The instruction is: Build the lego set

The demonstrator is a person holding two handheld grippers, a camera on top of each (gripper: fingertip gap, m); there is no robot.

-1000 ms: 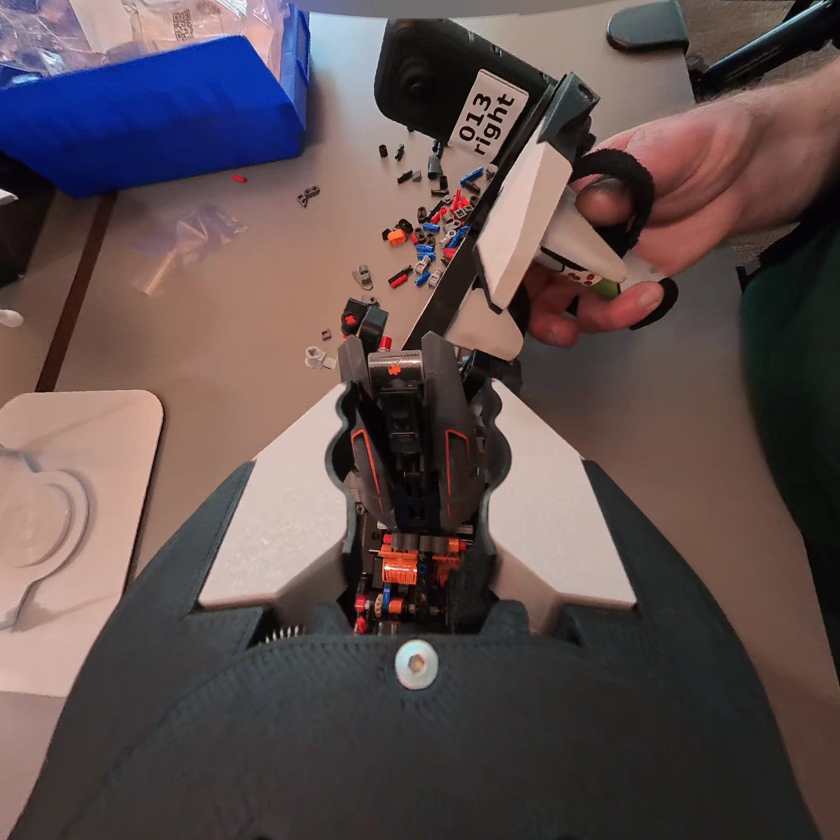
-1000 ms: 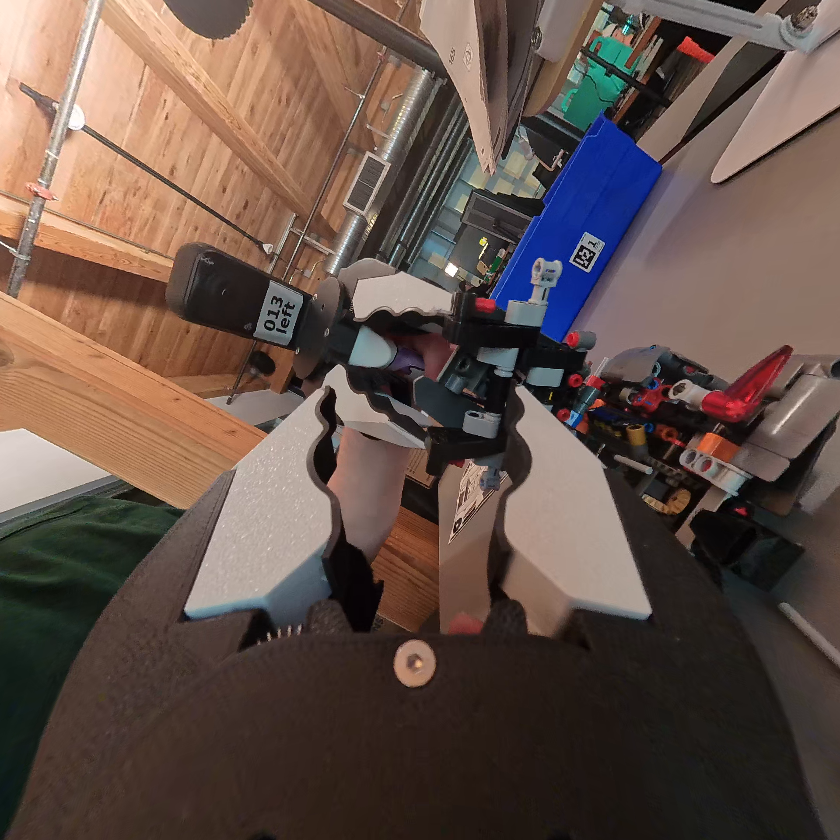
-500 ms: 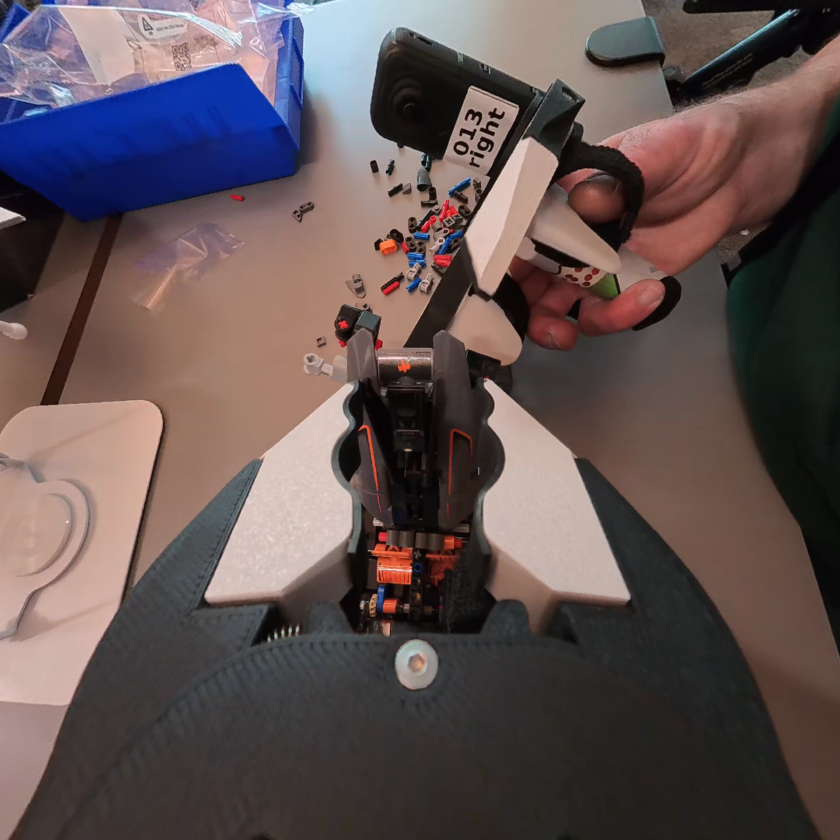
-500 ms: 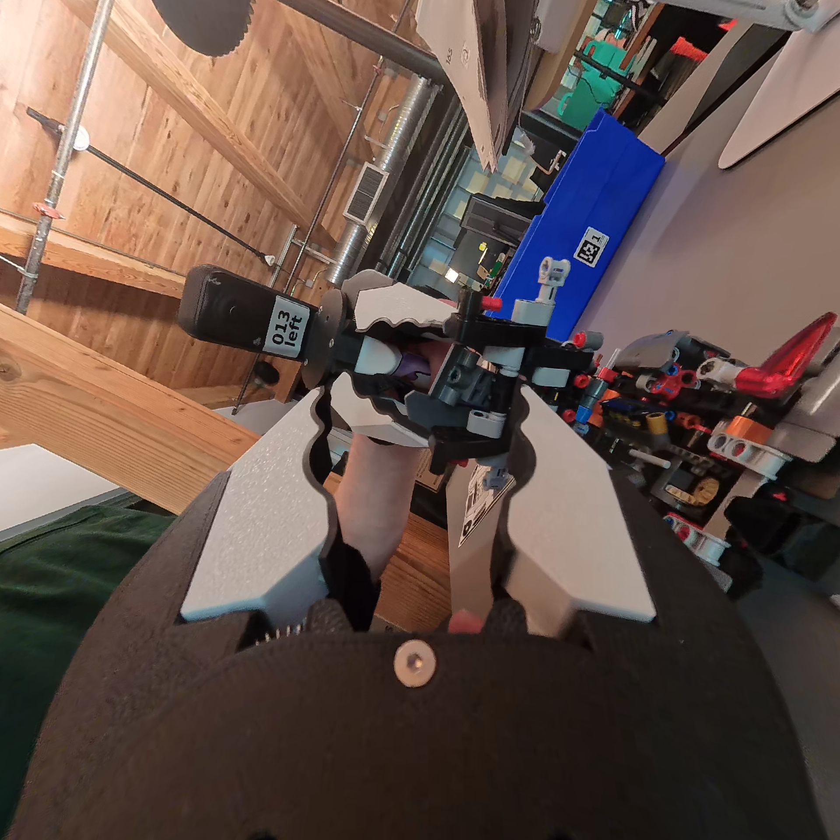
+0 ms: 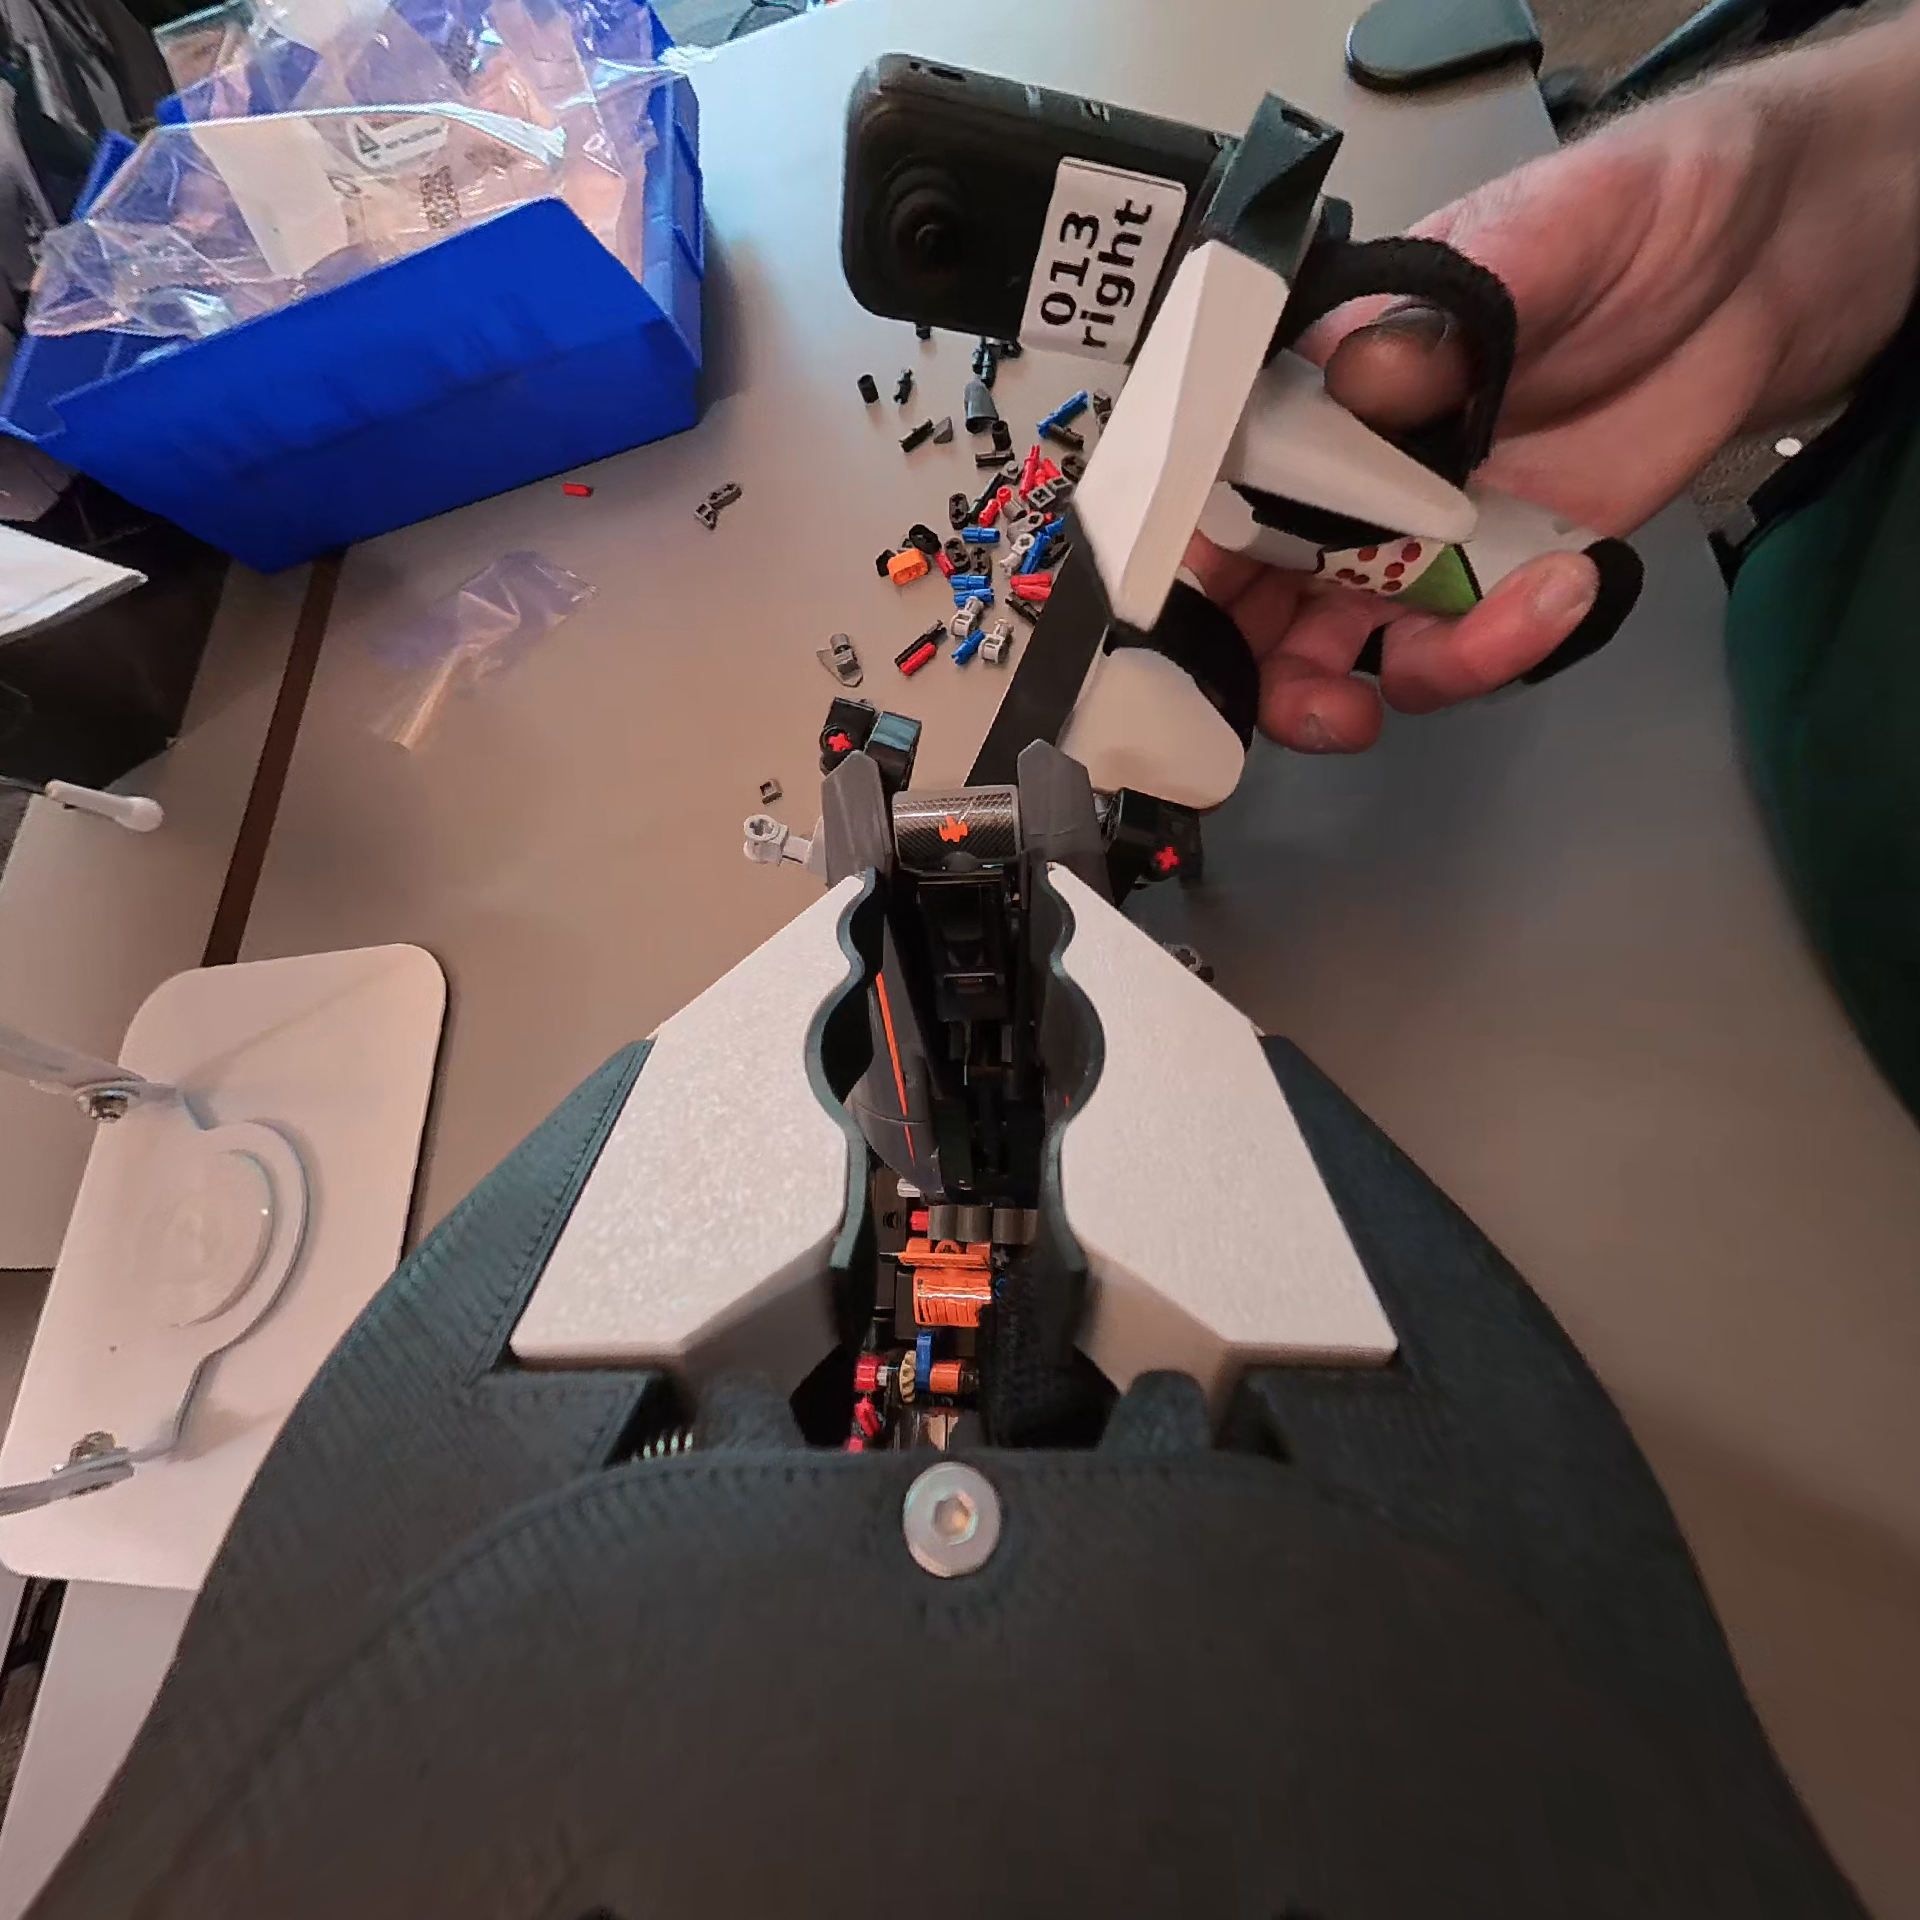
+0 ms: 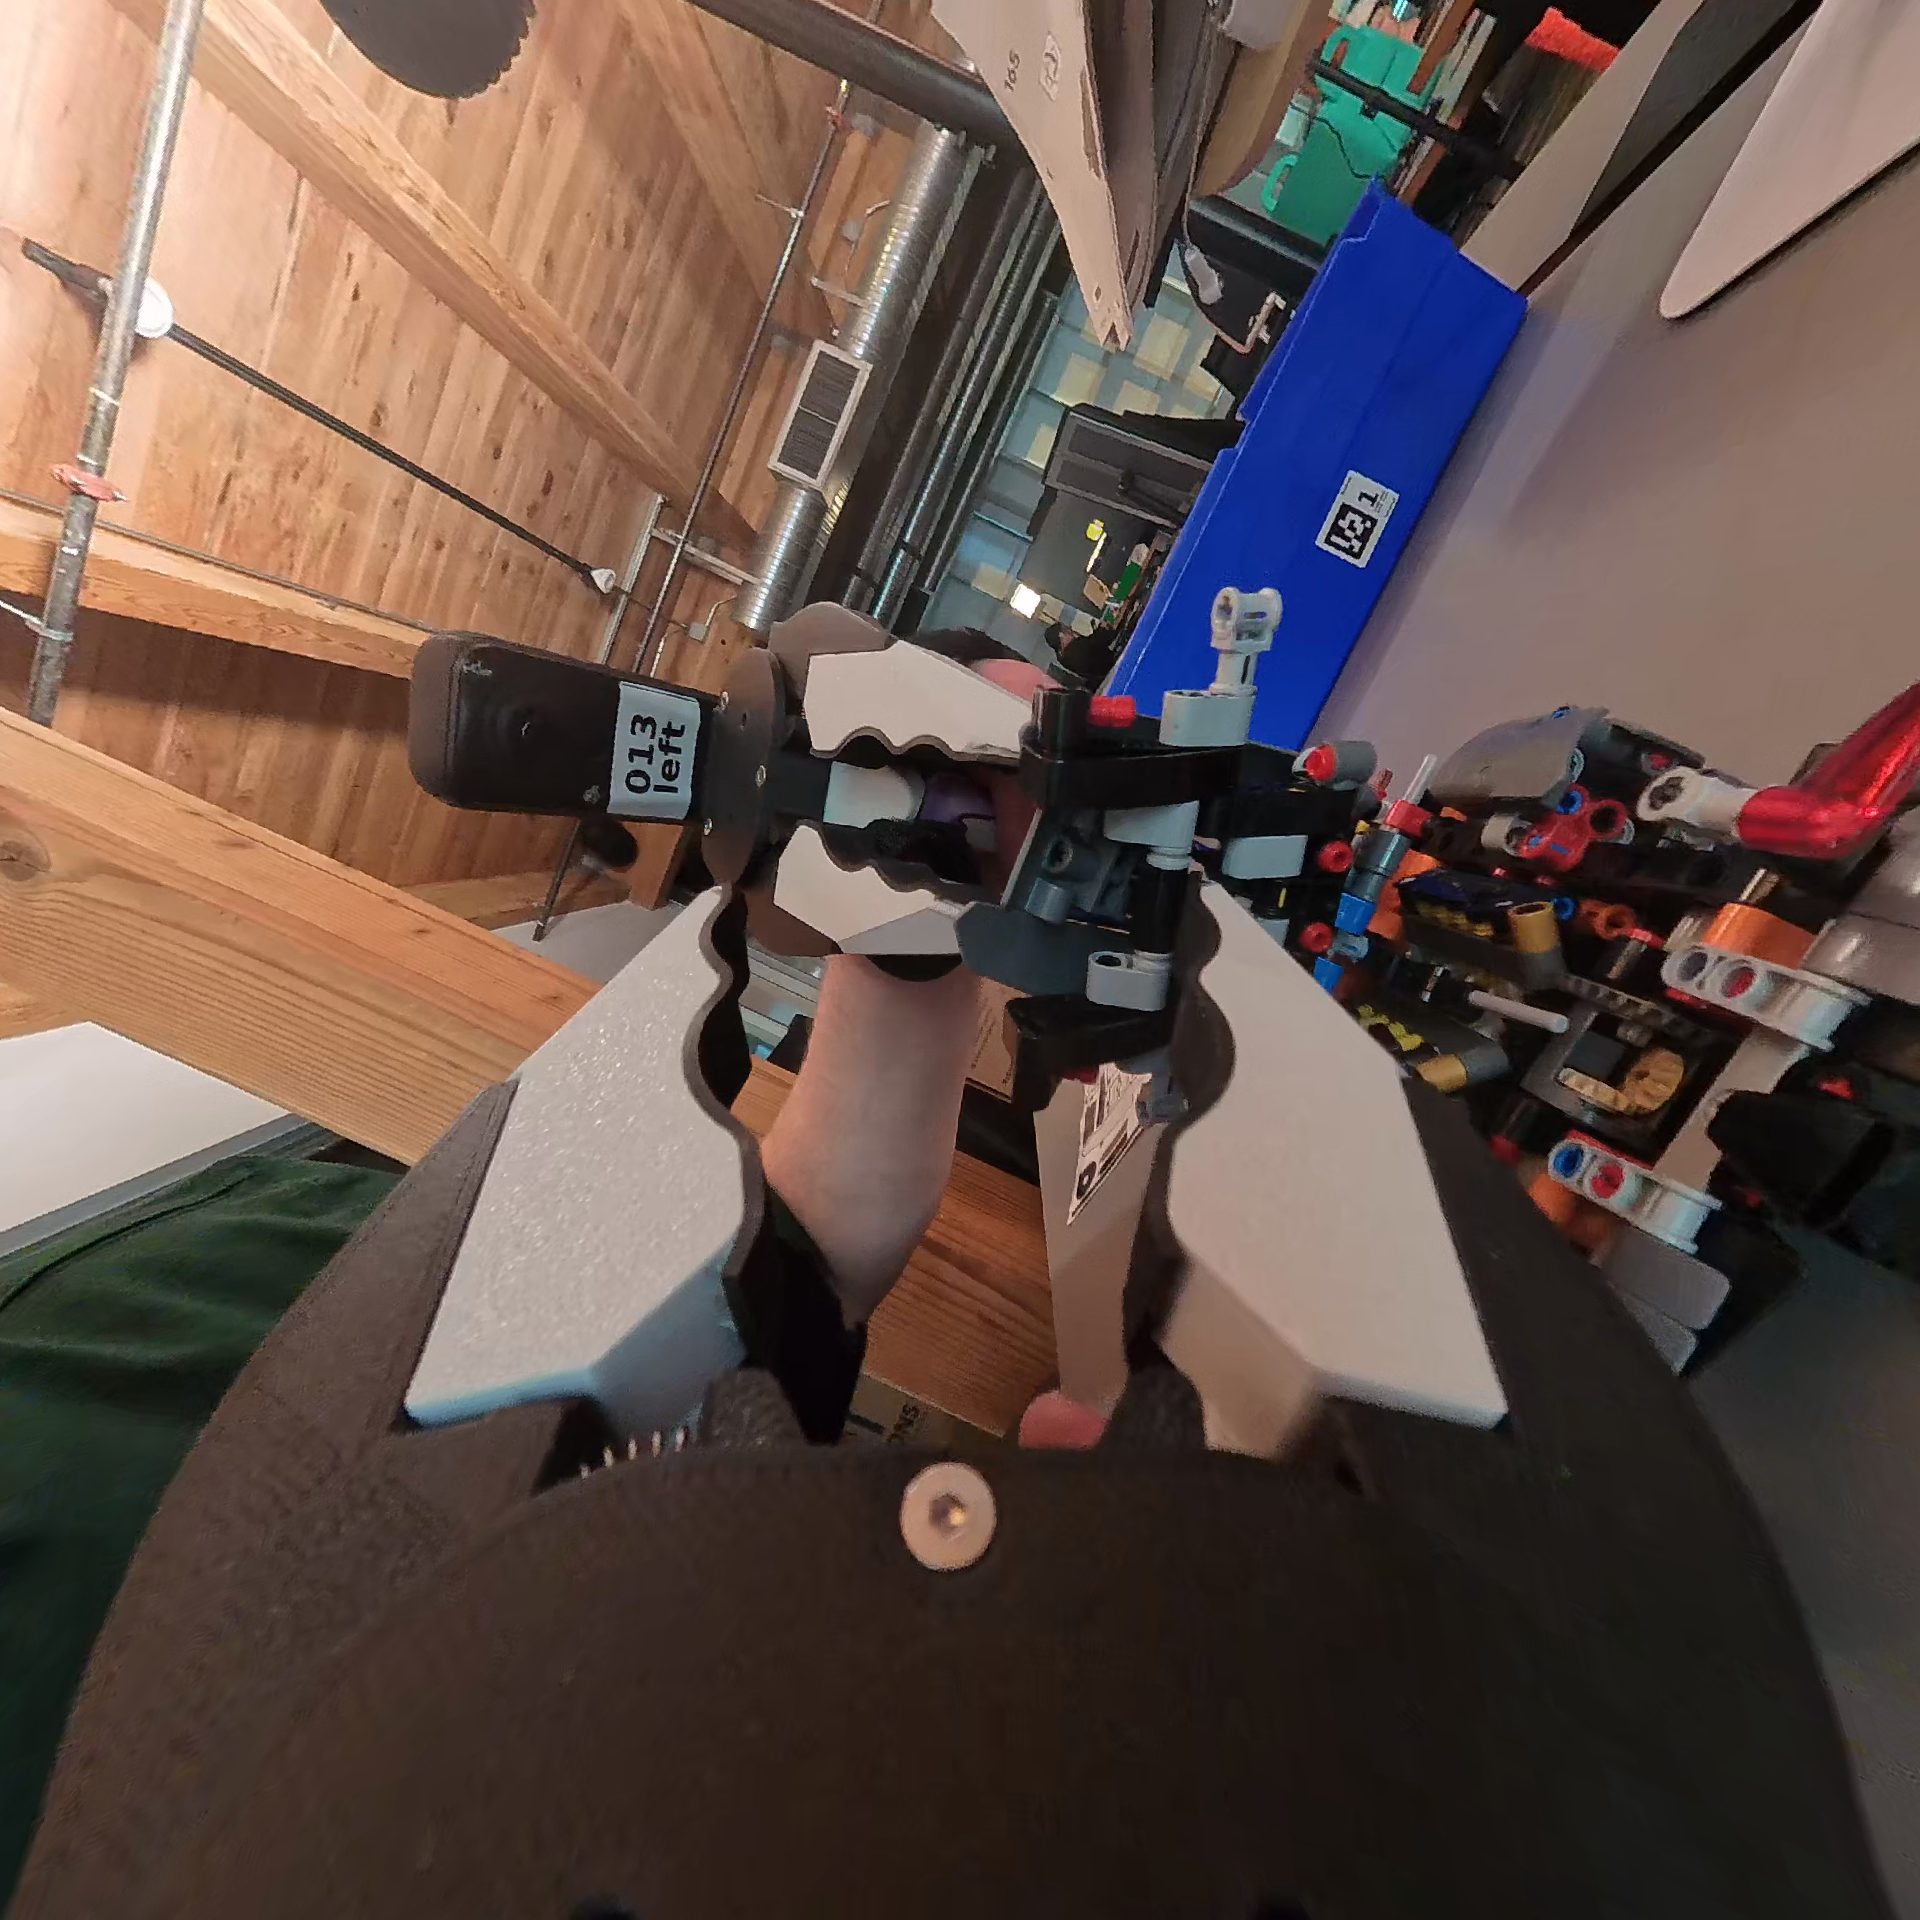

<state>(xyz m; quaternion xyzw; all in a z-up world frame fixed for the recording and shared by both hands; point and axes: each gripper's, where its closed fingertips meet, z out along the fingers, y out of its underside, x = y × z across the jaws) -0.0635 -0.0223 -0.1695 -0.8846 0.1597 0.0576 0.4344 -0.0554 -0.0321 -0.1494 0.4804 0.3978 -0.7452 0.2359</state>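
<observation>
My left gripper is shut on a dark grey and black lego car model with orange trim, holding it above the table. The model's front end sticks out past the fingertips. My right gripper, held by a hand, comes in from the upper right with its tips at that front end. In the right wrist view my right gripper is open, and the model's end lies between the fingers, close to the right one. The left gripper shows beyond it, side-on.
Several small loose lego pieces lie scattered on the grey table. A blue bin with plastic bags stands at the back left. A white plate with a clear bracket lies at the left. A partly built lego assembly sits at the right. My two grippers' fingertips are within a few centimetres of each other.
My right gripper has come slightly closer to the model's end, with its fingers a little wider apart. My left gripper keeps its hold and has shifted only slightly.
</observation>
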